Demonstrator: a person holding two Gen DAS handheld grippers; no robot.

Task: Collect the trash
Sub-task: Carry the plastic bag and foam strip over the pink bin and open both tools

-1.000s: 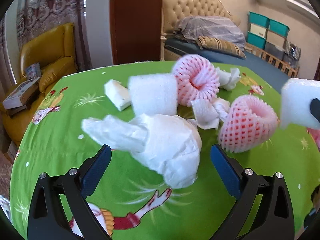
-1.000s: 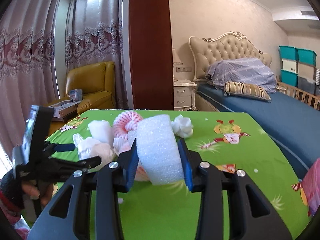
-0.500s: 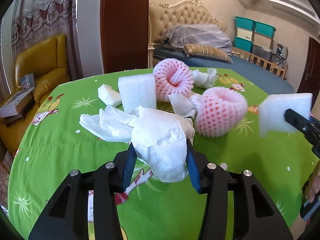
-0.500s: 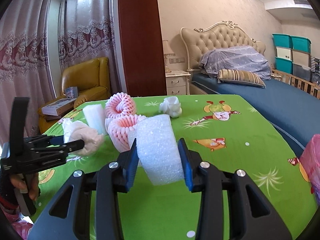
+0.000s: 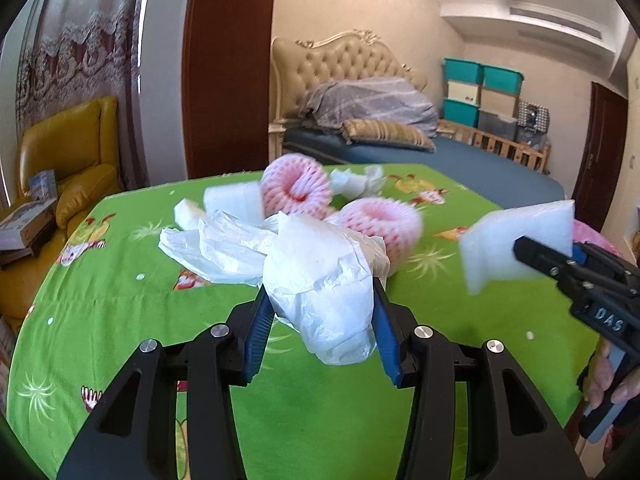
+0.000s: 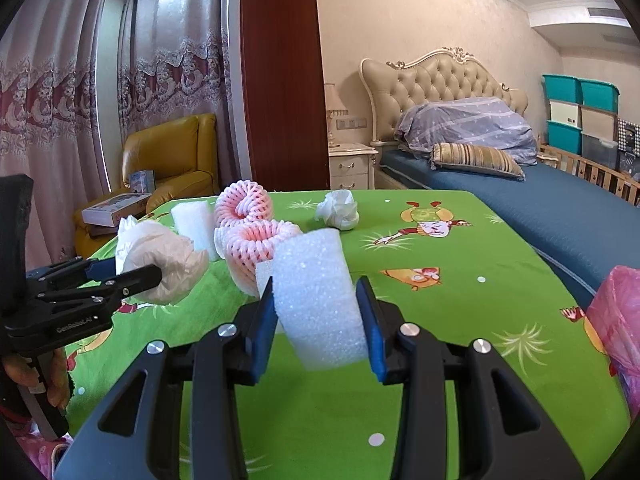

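My left gripper (image 5: 319,289) is shut on a crumpled white plastic bag (image 5: 320,276) and holds it above the green tablecloth (image 5: 120,300). In the right wrist view, my right gripper (image 6: 317,292) is shut on a white foam piece (image 6: 320,300). The same foam piece (image 5: 516,240) hangs at the right of the left wrist view. Loose on the cloth behind lie two pink foam nets (image 5: 296,188) (image 5: 380,220), a white foam block (image 5: 234,200) and a crumpled tissue (image 6: 338,210).
A pink plastic bag (image 6: 616,320) hangs at the table's right edge. Beyond the table stand a yellow armchair (image 6: 172,160) with a box on it, a dark wooden post (image 6: 280,80) and a blue bed (image 6: 520,188).
My left gripper closed on the white bag, lifted it off the cloth and drew back. The right gripper, still gripping the foam piece, shifted a little back from the pile.
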